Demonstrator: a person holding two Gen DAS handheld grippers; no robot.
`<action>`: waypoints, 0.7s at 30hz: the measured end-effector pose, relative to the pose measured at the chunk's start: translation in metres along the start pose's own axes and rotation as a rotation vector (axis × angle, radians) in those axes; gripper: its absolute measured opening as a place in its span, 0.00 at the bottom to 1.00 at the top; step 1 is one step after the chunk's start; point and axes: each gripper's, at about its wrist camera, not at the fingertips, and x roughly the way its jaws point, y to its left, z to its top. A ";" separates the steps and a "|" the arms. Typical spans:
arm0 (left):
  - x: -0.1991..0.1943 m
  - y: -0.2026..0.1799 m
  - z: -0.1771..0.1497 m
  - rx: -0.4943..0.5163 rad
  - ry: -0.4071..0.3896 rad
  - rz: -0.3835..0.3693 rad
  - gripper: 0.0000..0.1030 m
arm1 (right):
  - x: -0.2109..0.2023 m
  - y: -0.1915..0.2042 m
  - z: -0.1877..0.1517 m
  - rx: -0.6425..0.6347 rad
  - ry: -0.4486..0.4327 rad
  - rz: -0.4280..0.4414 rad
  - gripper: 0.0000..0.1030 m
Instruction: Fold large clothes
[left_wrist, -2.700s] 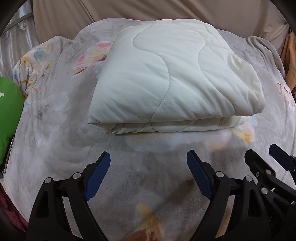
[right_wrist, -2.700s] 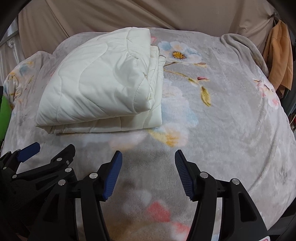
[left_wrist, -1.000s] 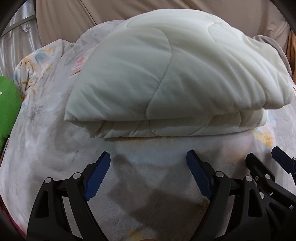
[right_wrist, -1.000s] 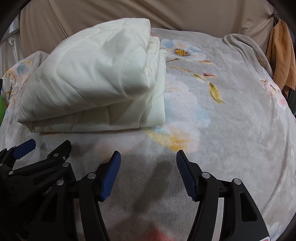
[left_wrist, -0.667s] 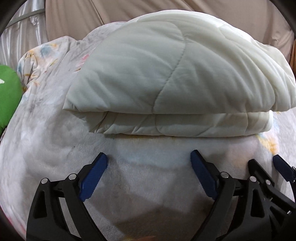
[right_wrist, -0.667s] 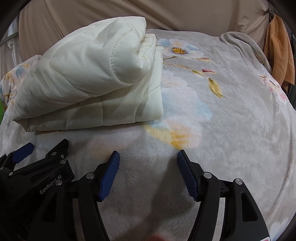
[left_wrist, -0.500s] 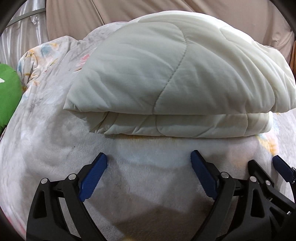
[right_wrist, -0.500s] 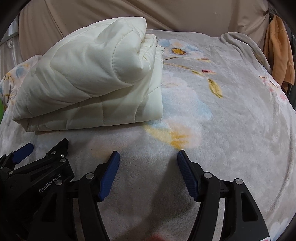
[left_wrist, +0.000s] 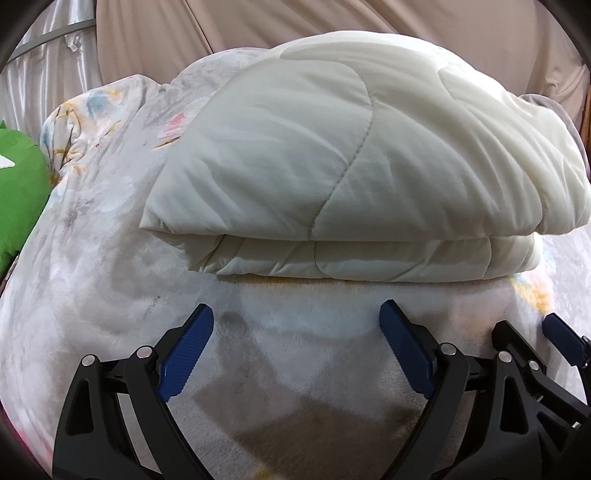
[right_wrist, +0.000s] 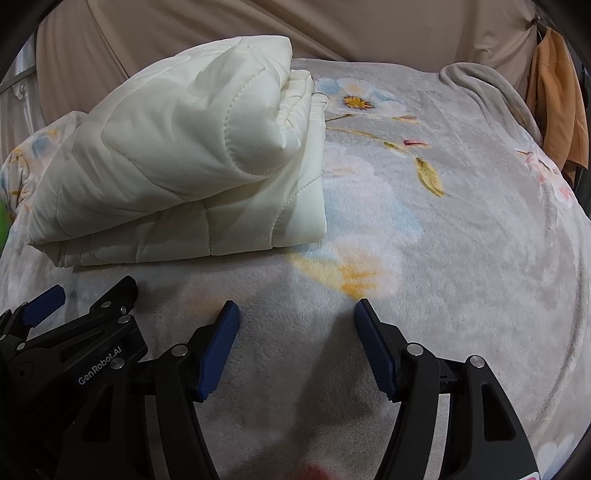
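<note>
A cream quilted comforter (left_wrist: 351, 177) lies folded in a thick stack on the floral bed blanket (left_wrist: 92, 229). In the right wrist view the comforter (right_wrist: 177, 173) sits at the left, its layered edges facing right. My left gripper (left_wrist: 295, 343) is open and empty, just short of the comforter's near folded edge. My right gripper (right_wrist: 295, 339) is open and empty over bare blanket (right_wrist: 461, 221), to the right of the stack. The right gripper shows at the lower right of the left wrist view (left_wrist: 535, 350), and the left gripper at the lower left of the right wrist view (right_wrist: 74, 314).
A green cushion (left_wrist: 18, 192) lies at the bed's left edge. A beige curtain (right_wrist: 258, 22) hangs behind the bed. An orange cloth (right_wrist: 557, 99) hangs at the far right. A grey blanket fold (right_wrist: 491, 92) bunches at the back right corner.
Both grippers have moved lower and closer to the folded comforter, which now looms larger. In the last half second almost nothing has moved. Both stay open.
</note>
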 end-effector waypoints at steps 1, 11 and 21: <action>-0.001 0.001 0.001 -0.002 0.000 0.001 0.86 | 0.000 0.000 0.000 -0.002 0.001 -0.001 0.62; -0.019 0.000 0.010 0.006 0.007 0.007 0.82 | -0.014 0.000 0.010 -0.002 0.010 -0.007 0.62; -0.037 0.007 0.023 -0.016 0.008 0.001 0.80 | -0.034 0.007 0.025 -0.008 -0.006 0.002 0.62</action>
